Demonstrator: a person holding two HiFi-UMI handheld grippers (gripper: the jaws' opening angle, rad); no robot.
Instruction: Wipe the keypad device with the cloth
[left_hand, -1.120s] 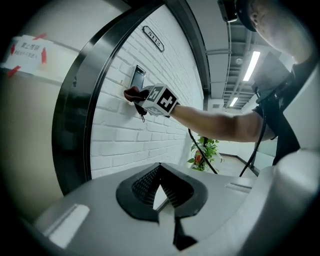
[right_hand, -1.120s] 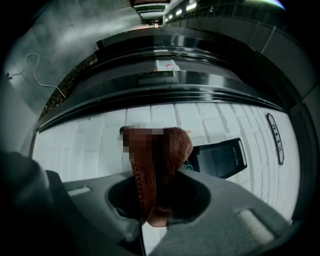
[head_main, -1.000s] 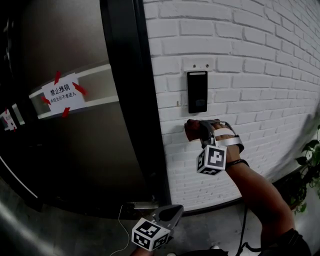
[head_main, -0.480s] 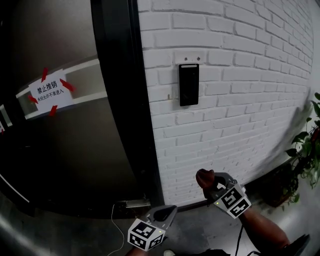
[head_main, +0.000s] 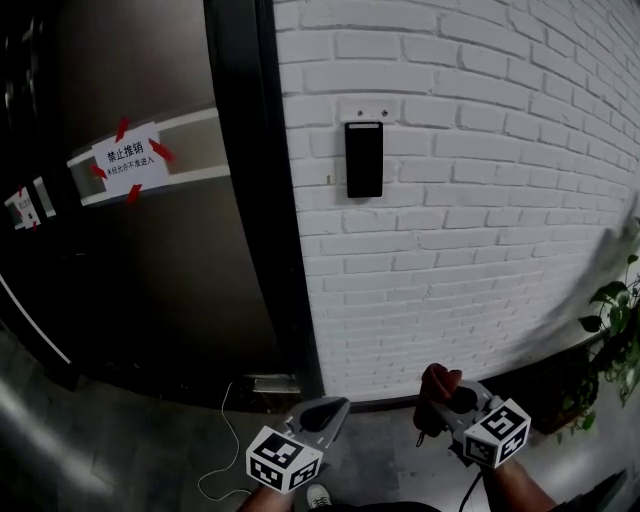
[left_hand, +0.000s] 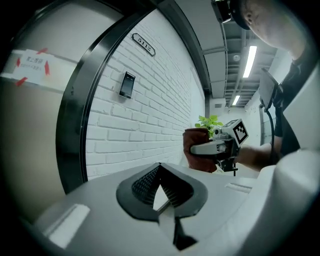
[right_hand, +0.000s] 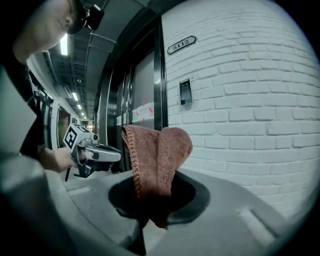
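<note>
Two grippers are in view, and only the right gripper (right_hand: 155, 200) carries anything: its jaws are pinched on a folded reddish-brown cloth (right_hand: 157, 155), which stands up out of them in a loose double lobe with a short tail hanging below. The left gripper (left_hand: 160, 186) has its jaws pressed together with nothing between them (it plays no visible part in the wipe at present) and sits beside the right one, both low in the head view. The keypad device (head_main: 364, 159), a slim dark upright panel, is fixed to the white brick wall (head_main: 480, 200) just right of the dark door frame (head_main: 240, 200). It lies well above and somewhat left of the cloth, well apart from it, with no contact. Judged risks follow. The cloth appears to be held by its lower fold only, so the free upper part may flop or bunch on approach. That would let the hard jaw tips, rather than fabric, meet the panel face, which could scratch it or press keys. A weak pinch could also let the cloth slip out under the drag of wiping. The rough brick around the panel may snag the knit if a stroke runs past the panel's edges. A potted plant (head_main: 612, 320) stands at the far right, away from any likely path to the panel.
</note>
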